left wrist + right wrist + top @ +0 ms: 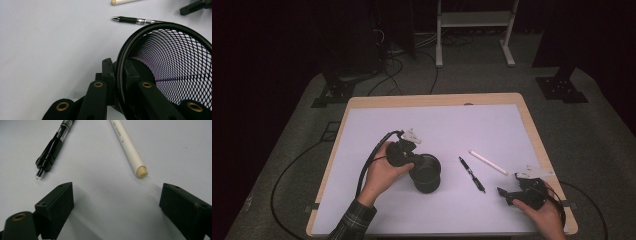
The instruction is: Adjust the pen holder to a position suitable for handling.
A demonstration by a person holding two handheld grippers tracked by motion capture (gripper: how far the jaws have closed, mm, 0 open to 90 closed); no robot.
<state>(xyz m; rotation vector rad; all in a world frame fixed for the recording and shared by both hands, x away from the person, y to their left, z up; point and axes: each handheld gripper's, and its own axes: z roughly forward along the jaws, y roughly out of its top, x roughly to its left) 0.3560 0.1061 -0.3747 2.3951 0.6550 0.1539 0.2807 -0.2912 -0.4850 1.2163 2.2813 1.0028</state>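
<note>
From the high view, your left hand [384, 172] reaches in from the lower left, wrist angled toward the middle of the white table [377, 125], holding the left gripper [412, 159] against the rim of a black mesh cup [426, 173] that leans toward you near the table's centre. Your right hand [544, 210] rests low at the table's right front corner, its right gripper [504, 196] pointing left toward a black pen [472, 174] and a white pencil [488, 162], which lie side by side just right of the cup. In the left gripper view, the jaws are clamped on the cup's rim [119, 75], one inside the mesh and one outside. In the right gripper view, the jaws stand wide apart, holding nothing, with the pen tip [40, 173] and the pencil end [141, 172] lying just ahead of them.
</note>
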